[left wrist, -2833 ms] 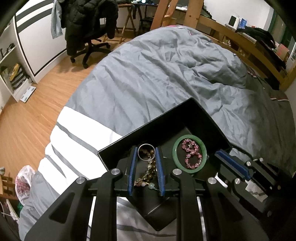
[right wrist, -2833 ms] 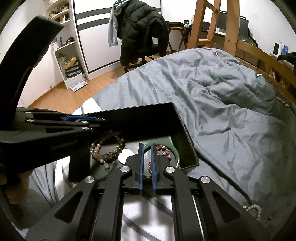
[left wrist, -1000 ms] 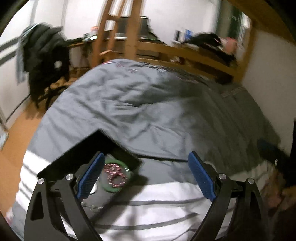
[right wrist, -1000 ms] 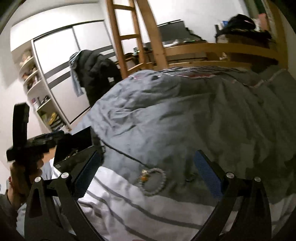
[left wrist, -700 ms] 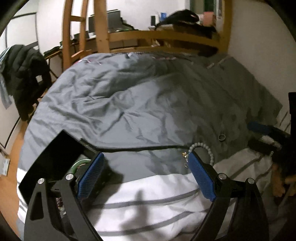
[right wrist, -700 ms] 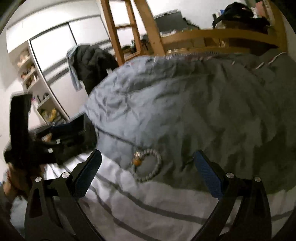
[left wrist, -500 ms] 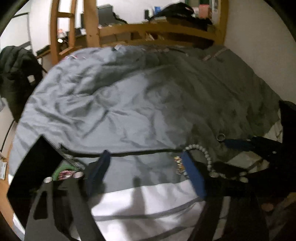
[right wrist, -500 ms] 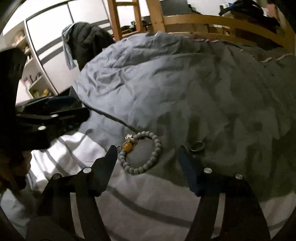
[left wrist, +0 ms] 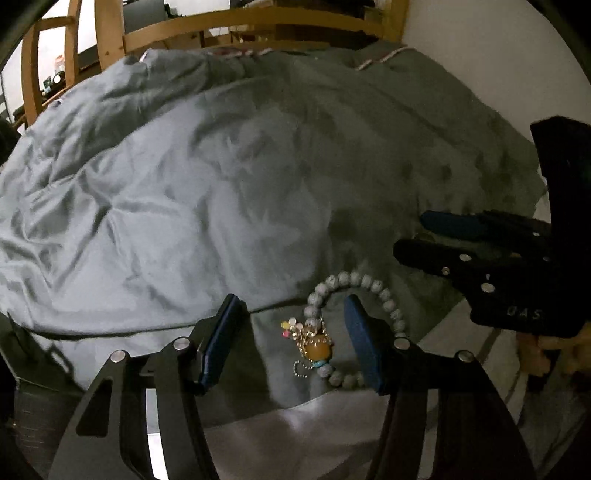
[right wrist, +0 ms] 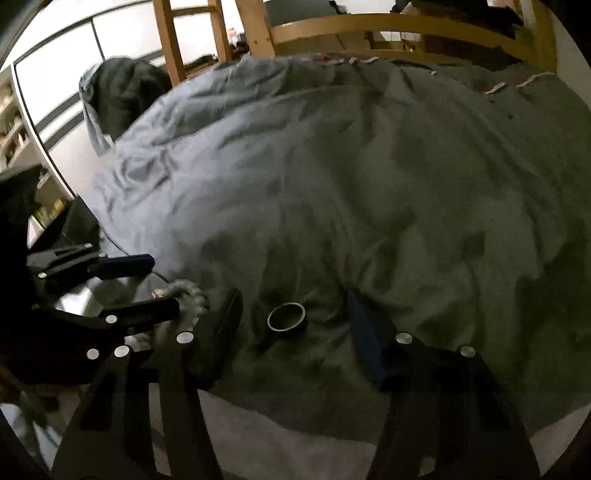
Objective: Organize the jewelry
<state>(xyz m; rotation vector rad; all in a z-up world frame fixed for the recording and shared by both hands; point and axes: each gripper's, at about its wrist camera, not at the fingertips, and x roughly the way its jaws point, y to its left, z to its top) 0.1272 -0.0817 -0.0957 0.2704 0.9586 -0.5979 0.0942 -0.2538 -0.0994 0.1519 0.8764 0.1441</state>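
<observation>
A grey bead bracelet [left wrist: 354, 284] with an amber charm [left wrist: 317, 349] lies on the grey duvet. My left gripper [left wrist: 291, 314] is open, its fingers straddling the bracelet's charm side without touching it. A dark metal ring [right wrist: 287, 316] lies on the duvet between the open fingers of my right gripper [right wrist: 293, 308]. The right gripper also shows in the left wrist view [left wrist: 436, 236], open, at the right. The left gripper shows in the right wrist view [right wrist: 147, 284] over the bracelet [right wrist: 186, 290]. The black jewelry box [right wrist: 75, 225] sits at the far left edge.
The rumpled grey duvet [left wrist: 221, 166] covers the bed, with a white striped band [left wrist: 295, 432] near me. A wooden bed rail [right wrist: 388, 22] and ladder stand behind. A chair with a dark jacket [right wrist: 122, 92] and a white wardrobe are at the left.
Both grippers have opened and swung right from the box to the loose jewelry. They have narrowed from wide open: the left now straddles the bead bracelet, the right the ring.
</observation>
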